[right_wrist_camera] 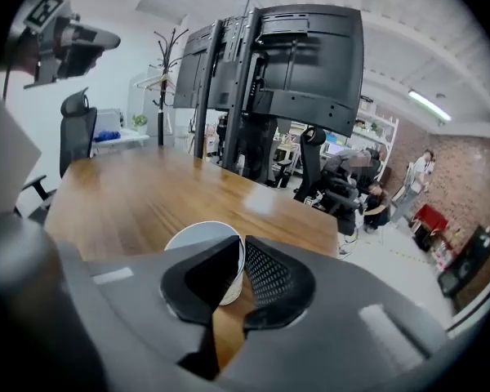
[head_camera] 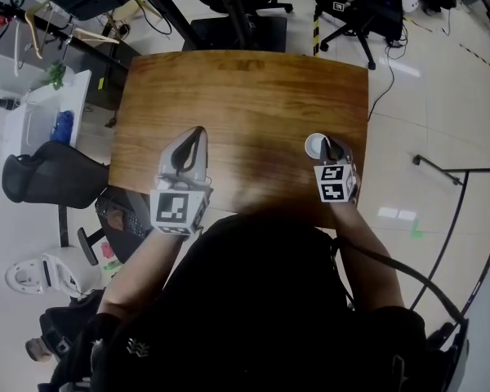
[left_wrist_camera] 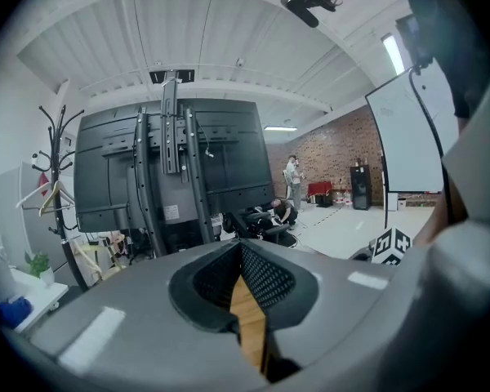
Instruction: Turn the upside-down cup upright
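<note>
A small white cup [head_camera: 314,146] stands near the right edge of the wooden table [head_camera: 245,96]. Its top shows as a pale disc inside a white rim [right_wrist_camera: 194,233]; I cannot tell whether that is the mouth or the base. My right gripper [head_camera: 327,144] comes down on the cup's right side, and its jaws [right_wrist_camera: 241,245] are closed on the cup's wall, one finger over the top and the other outside. My left gripper [head_camera: 198,137] rests over the table's left part, shut with nothing in it [left_wrist_camera: 239,250].
A black office chair [head_camera: 49,178] and a white side table [head_camera: 45,109] stand left of the table. Dark screen stands [right_wrist_camera: 286,64] and more chairs [head_camera: 237,23] are beyond the far edge. The table's right edge is close to the cup.
</note>
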{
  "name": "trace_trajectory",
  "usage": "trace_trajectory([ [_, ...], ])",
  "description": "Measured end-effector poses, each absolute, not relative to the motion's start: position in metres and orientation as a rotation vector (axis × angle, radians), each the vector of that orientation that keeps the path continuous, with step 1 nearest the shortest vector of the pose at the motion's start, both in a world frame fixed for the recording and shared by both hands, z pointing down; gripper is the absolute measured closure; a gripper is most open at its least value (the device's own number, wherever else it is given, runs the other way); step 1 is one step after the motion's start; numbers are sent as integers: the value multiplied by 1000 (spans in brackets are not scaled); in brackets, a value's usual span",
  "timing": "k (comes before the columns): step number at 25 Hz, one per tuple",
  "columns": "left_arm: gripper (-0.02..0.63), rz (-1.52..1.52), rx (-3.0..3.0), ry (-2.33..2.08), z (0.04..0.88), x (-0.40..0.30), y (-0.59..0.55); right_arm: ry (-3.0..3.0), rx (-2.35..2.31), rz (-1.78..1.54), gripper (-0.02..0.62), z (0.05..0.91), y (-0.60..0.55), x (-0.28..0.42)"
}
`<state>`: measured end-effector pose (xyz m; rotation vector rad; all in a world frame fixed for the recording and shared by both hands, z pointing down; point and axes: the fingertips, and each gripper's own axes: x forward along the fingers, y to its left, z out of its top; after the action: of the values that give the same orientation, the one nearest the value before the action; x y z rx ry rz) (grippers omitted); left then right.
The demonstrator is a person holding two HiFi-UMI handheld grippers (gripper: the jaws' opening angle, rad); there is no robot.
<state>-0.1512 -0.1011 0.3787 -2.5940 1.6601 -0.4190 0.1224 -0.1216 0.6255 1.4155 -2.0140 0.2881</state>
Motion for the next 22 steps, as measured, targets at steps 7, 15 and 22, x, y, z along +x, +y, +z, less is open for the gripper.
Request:
trace_trajectory([
  [7, 606, -432, -2602, 1629, 378, -152, -104, -1882, 1368, 61, 571, 621, -120, 113],
  [15, 606, -441, -2603, 1632, 378, -157, -102, -2076, 1198, 119, 554, 628, -100, 46],
  [22, 606, -442, -2574, 1684, 376, -173, -98, -2206, 1156, 336, 540, 651, -89, 28],
])
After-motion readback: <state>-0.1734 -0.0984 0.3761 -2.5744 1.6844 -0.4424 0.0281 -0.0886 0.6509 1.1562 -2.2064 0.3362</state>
